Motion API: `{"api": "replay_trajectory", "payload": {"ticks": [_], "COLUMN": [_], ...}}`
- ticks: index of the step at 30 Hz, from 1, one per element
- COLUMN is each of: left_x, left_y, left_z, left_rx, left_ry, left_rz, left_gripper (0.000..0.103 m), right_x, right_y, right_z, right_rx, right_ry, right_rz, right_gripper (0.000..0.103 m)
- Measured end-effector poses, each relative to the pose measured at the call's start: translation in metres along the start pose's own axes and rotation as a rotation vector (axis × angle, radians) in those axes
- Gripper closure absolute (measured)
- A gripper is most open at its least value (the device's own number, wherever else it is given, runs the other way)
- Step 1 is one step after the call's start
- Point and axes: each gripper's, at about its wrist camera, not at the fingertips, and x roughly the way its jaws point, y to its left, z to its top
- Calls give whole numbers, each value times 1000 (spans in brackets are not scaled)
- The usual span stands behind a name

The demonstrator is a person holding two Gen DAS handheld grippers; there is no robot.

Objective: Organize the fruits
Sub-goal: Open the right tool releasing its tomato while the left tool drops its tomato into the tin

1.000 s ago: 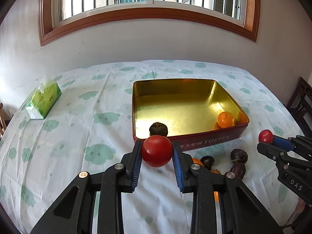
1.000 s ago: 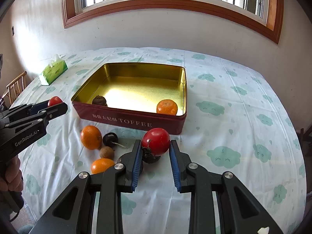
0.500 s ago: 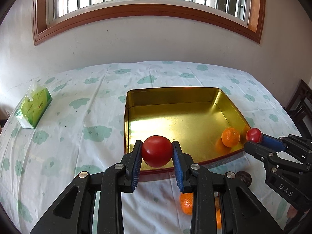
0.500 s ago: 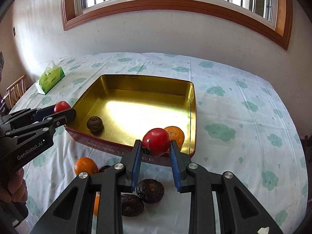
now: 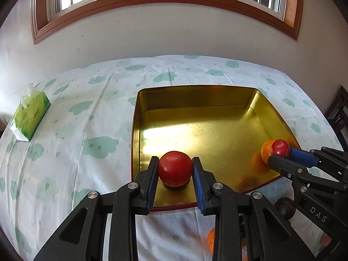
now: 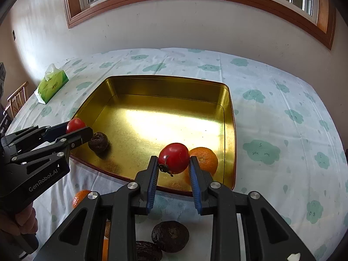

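Observation:
A gold tin (image 5: 195, 95) with a red outside stands on the cloud-print tablecloth; it also shows in the right wrist view (image 6: 165, 82). My left gripper (image 5: 175, 170) is shut on a red tomato (image 5: 175, 168), low over the tin's near-left corner. My right gripper (image 6: 173, 163) is shut on a second red tomato (image 6: 174, 157) over the tin's near-right corner, beside an orange (image 6: 205, 157) that lies in the tin. A dark wrinkled fruit (image 6: 99, 141) lies in the tin by the left gripper's tip.
Loose on the cloth before the tin lie an orange (image 6: 80, 196) and dark wrinkled fruits (image 6: 169, 236). A green tissue pack (image 5: 29, 114) sits at the far left. A wooden chair (image 6: 16, 100) stands by the table's left edge.
Both grippers have moved forward and down with their tomatoes, from the tin's front edge to over its floor. Both stay shut.

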Motion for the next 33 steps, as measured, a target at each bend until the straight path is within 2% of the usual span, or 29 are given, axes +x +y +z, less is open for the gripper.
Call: {"api": "replay_trajectory", "payload": {"ticks": [9, 23, 33], "left_x": [13, 14, 15], "left_y": [2, 1, -1], "left_z": [-4, -5, -4], "left_rx": [8, 5, 5], "left_ry": [25, 30, 33], "left_rz": [18, 0, -5], "left_gripper": [72, 71, 67], "right_x": [7, 9, 1], "right_y": [-2, -4, -8], "right_z": [0, 2, -3], "right_rx": [15, 35, 45], "right_ry": [7, 9, -5], "right_rz": [2, 2, 9], "right_gripper": [75, 74, 68]}}
